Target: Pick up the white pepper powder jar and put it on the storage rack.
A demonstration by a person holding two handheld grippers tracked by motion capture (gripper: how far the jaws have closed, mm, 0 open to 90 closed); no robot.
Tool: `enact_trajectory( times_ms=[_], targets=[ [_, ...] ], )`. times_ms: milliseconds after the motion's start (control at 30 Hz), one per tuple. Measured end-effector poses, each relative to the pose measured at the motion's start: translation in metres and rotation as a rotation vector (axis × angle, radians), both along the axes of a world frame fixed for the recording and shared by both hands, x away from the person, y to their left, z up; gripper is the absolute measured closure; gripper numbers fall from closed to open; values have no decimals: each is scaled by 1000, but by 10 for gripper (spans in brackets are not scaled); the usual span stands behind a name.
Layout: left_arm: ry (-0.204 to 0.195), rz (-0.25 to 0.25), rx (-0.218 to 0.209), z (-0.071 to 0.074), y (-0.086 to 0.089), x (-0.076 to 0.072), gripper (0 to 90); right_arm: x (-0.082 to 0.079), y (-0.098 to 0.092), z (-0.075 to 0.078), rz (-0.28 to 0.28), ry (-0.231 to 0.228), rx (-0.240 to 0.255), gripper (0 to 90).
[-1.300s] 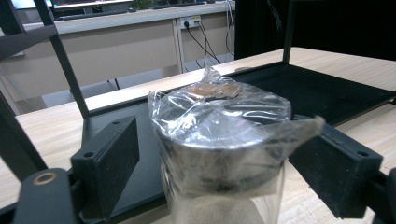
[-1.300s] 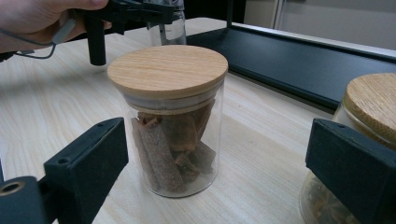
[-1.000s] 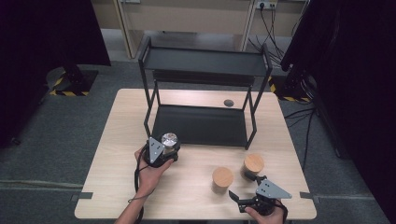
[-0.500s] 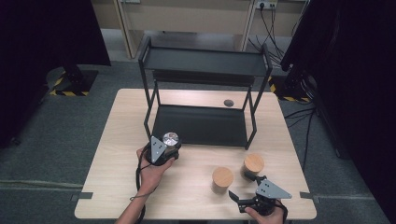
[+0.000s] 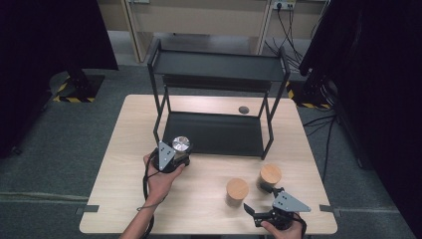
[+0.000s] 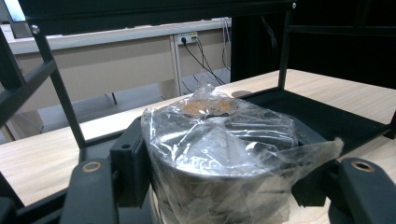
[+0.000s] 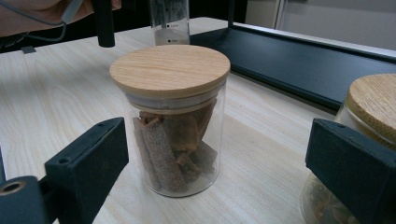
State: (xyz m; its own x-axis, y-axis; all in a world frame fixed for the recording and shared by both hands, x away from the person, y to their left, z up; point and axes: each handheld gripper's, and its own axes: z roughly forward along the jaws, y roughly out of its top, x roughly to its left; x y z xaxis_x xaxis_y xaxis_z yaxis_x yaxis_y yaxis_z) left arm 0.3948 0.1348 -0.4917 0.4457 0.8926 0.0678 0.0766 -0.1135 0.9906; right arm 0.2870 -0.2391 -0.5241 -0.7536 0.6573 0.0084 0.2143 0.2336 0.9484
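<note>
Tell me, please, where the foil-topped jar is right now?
In the high view the jar sits left of centre, clamped in the left tool at the front-left corner of the rack.

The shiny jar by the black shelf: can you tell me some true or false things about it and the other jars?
1. The left gripper is shut on the plastic-wrapped jar. True; its jaws have just closed on it.
2. The right gripper grips the cinnamon jar. False: its jaws stand open, apart from the glass.
3. Both wooden-lidded jars stand on the table. True: the cinnamon jar and a second jar stand side by side.
4. The wrapped jar is on the top shelf of the black rack. False: it is down at the rack's front left corner.
</note>
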Motion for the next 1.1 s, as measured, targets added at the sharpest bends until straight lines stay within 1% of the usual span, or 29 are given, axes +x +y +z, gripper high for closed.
enact_trajectory(
  times_ms=[233, 467, 833, 1100],
  targets=[
    [-10, 7, 2, 11, -1, 5, 349, 0, 0, 0, 0, 0, 0, 60],
    [-22, 18, 9, 24, -4, 14, 350, 0, 0, 0, 0, -1, 0, 61],
    [-28, 32, 11, 35, -3, 25, 349, 0, 0, 0, -2, 0, 3, 61],
    [-30, 39, 15, 40, -3, 30, 350, 0, -1, 0, -3, 0, 6, 60]
  ],
)
